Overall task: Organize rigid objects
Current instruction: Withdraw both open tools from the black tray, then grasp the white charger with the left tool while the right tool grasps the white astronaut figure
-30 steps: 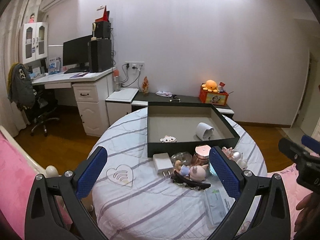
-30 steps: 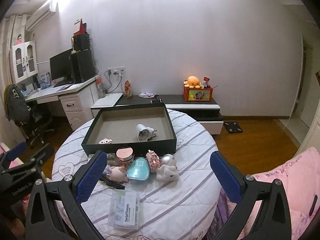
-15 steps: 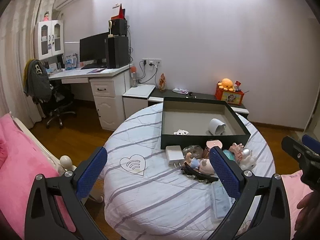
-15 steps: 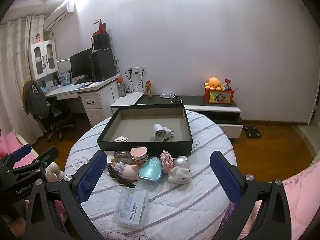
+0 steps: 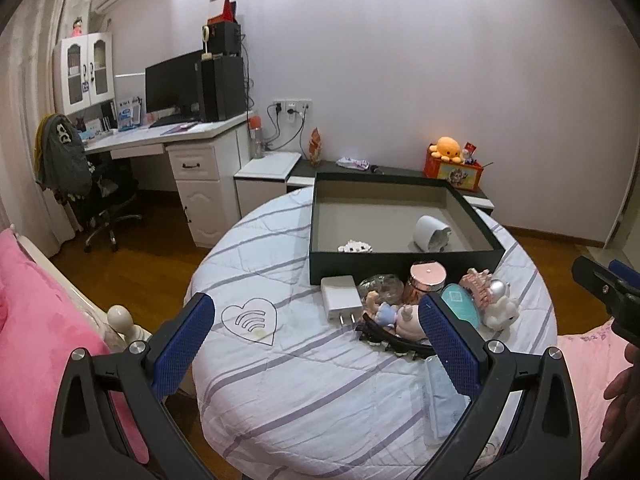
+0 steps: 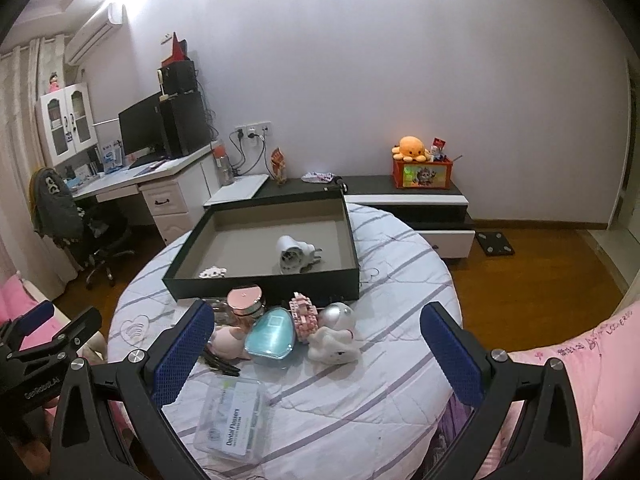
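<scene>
left tool (image 5: 314,332): wide open, holding nothing, hanging over the near edge of the counter (image 5: 304,376)
charger (image 5: 340,297): flat, just in front of the box (image 5: 400,268)
pile: jar (image 6: 245,303), teal case (image 6: 271,336), bunny (image 6: 334,345) bunched together
right tool (image 6: 316,344): wide open too, holding nothing

Floss box (image 5: 444,400) — partly hidden behind the left gripper's right finger (image 5: 450,346); hair clip (image 6: 219,362) — largely covered by the right gripper's left finger (image 6: 182,354). Jar (image 6: 214,305): contents indiscernible.
</scene>
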The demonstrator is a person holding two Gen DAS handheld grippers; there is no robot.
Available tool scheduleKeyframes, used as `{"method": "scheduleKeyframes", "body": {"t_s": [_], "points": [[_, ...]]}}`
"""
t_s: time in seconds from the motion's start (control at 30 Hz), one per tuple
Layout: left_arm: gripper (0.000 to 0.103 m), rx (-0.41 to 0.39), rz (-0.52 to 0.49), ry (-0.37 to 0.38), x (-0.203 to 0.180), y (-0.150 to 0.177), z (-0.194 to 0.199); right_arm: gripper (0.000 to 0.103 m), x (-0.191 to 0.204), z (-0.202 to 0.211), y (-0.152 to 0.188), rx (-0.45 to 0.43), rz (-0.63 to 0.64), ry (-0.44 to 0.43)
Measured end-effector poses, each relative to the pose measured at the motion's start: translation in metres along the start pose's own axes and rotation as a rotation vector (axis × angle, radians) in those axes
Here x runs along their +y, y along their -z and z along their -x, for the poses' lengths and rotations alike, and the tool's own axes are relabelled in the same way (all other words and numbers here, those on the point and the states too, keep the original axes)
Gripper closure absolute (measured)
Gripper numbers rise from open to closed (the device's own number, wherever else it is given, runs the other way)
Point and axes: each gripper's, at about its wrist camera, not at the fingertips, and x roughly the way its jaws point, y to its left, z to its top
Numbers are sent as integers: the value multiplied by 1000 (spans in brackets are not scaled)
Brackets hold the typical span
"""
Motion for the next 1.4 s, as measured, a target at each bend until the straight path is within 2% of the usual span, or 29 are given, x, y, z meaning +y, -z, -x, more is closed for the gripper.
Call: {"method": "scheduleKeyframes", "body": {"t_s": [0.33, 0.63, 0.97, 1.2, 1.33, 1.4], "points": [[0, 68, 8, 3, 2, 9, -39, 0, -9, -35, 8, 84, -2, 24], [0, 161, 7, -11, 7, 17, -95, 0, -19, -80, 24, 206, -8, 48], [0, 260, -10, 17, -6, 18, -155, 0, -24, -118, 34, 285, -3, 58], [0, 270, 58, 37, 2, 16, -167, 0, -27, -137, 40, 319, 0, 51], [0, 265, 55, -7, 7, 18, -169, 4, -26, -145, 39, 327, 2, 38], [0, 263, 67, -5, 9, 18, -170, 5, -26, -147, 40, 329, 4, 27]]}}
